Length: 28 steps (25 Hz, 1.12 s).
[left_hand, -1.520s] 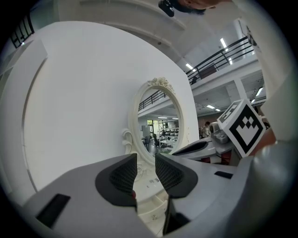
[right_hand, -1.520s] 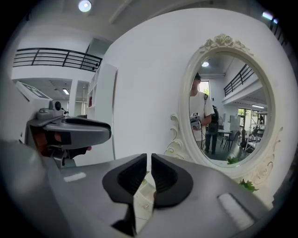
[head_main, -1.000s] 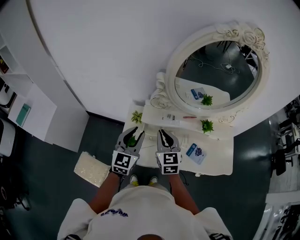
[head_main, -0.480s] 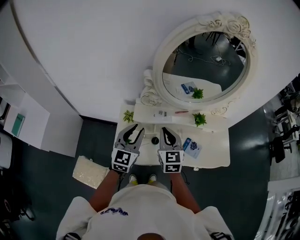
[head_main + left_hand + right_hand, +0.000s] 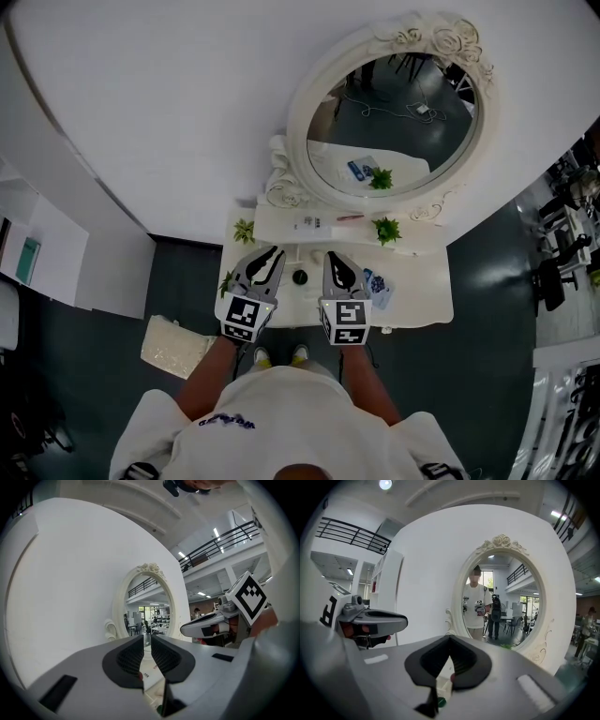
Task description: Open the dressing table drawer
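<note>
Floor pad: one white textured rectangular pad (image 5: pixel 173 345) on the dark floor (image 5: pixel 84 394), just left of the worktop's near corner, with open floor around it.
Left tongs (image 5: pixel 270 255): over the worktop's near-left part; jaws closing to a narrow gap, nothing between them.
Worktop: white rectangular worktop of the dressing table (image 5: pixel 422 305), its back edge against the curved white wall (image 5: pixel 169 112); the drawer face is hidden from above.
Right tongs (image 5: pixel 335 260): beside the left pair, apart from it; clenched and empty.
Counts: tongs, two; small green plants (image 5: pixel 384 228), three; black round object (image 5: pixel 300 277), one; blue-and-white packet (image 5: pixel 377 286), one; oval white-framed mirror (image 5: pixel 431 36), one.
</note>
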Each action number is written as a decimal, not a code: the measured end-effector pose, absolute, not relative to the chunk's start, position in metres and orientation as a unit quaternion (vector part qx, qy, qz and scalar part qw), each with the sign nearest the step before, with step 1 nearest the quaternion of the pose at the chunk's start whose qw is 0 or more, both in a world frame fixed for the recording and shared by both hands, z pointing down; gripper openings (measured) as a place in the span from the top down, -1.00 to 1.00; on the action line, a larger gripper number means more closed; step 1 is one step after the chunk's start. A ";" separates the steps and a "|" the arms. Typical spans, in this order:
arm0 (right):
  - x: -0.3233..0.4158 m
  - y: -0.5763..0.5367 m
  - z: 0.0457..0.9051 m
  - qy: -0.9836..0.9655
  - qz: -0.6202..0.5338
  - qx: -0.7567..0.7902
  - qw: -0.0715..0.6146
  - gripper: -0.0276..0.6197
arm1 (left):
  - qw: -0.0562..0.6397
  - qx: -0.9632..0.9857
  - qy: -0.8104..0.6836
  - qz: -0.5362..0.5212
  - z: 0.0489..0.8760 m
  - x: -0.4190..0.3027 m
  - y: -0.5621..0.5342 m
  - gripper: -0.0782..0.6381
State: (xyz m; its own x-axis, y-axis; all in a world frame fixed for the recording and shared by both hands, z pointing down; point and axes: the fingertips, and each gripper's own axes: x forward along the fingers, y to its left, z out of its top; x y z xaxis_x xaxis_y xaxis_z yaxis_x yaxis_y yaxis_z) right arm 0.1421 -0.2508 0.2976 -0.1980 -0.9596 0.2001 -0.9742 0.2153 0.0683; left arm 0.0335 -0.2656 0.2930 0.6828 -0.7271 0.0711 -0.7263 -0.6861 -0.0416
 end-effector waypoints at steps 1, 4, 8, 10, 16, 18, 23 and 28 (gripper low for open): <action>0.142 -0.250 0.297 -0.773 0.036 0.625 0.100 0.88 | 0.005 -0.917 0.397 -0.039 0.292 0.034 -0.266 0.66; 0.143 -0.249 0.297 -0.773 0.037 0.626 0.099 0.88 | 0.003 -0.917 0.398 -0.035 0.290 0.036 -0.267 0.74; 0.142 -0.248 0.299 -0.773 0.041 0.625 0.101 0.89 | -0.002 -0.916 0.399 -0.042 0.295 0.035 -0.265 0.76; 0.142 -0.249 0.297 -0.774 0.040 0.624 0.101 0.89 | -0.003 -0.916 0.400 -0.043 0.295 0.034 -0.265 0.76; 0.142 -0.250 0.299 -0.775 0.046 0.622 0.100 0.89 | -0.002 -0.915 0.401 -0.045 0.296 0.032 -0.266 0.76; 0.142 -0.250 0.300 -0.775 0.048 0.622 0.101 0.89 | -0.003 -0.914 0.403 -0.045 0.296 0.031 -0.267 0.76; 0.141 -0.250 0.302 -0.776 0.050 0.621 0.103 0.89 | -0.005 -0.912 0.407 -0.045 0.298 0.027 -0.267 0.76; 0.140 -0.250 0.303 -0.774 0.045 0.622 0.111 0.89 | -0.007 -0.913 0.405 -0.047 0.300 0.027 -0.268 0.76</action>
State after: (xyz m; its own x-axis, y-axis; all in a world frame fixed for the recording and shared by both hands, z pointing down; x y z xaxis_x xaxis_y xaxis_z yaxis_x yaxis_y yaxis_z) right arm 0.1401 -0.2501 0.3030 -0.2026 -0.9524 0.2280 -0.9724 0.2231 0.0679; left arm 0.0274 -0.2677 0.2995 0.6683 -0.7383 0.0911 -0.7397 -0.6725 -0.0245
